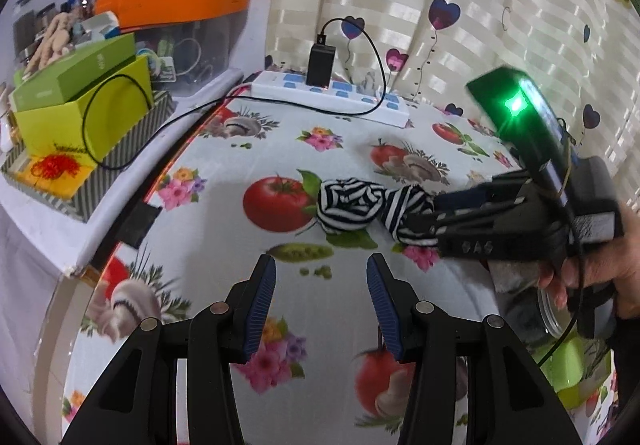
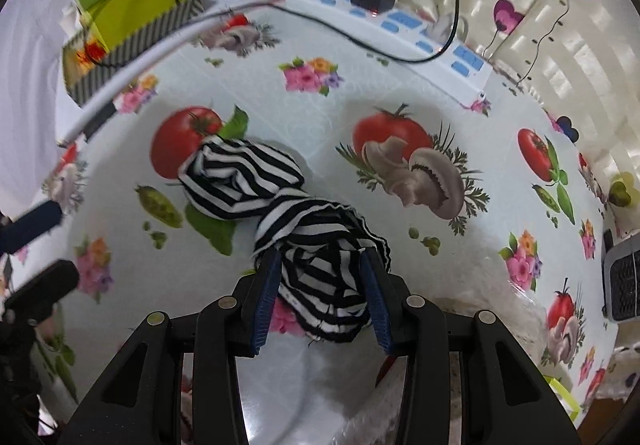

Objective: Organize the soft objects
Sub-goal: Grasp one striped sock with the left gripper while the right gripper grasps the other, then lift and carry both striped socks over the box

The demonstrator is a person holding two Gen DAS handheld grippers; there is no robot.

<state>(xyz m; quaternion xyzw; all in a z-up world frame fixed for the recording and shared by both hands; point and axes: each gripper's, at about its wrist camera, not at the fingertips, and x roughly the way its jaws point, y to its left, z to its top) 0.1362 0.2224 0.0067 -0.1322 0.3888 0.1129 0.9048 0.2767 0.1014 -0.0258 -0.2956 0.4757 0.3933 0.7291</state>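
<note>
A black-and-white striped cloth [image 1: 352,205] [image 2: 240,181] lies bunched on the tablecloth printed with vegetables [image 1: 224,205]. One end is rolled into a ball and the other end spreads loosely. My right gripper [image 2: 322,257] [image 1: 416,223], held in a hand, points steeply down over the loose end. Its jaws stand wide, with that end between the blue pads [image 2: 266,297], and I see no squeeze on the fabric. My left gripper [image 1: 322,265] hangs open and empty in front of the cloth. One left fingertip [image 2: 34,225] shows at the edge of the right wrist view.
A white power strip [image 1: 332,93] [image 2: 400,25] with a black charger [image 1: 320,65] and its cable lies at the table's back by the curtain. Green boxes [image 1: 80,105] in a striped tray and an orange-lidded bin [image 1: 172,1] stand to the left.
</note>
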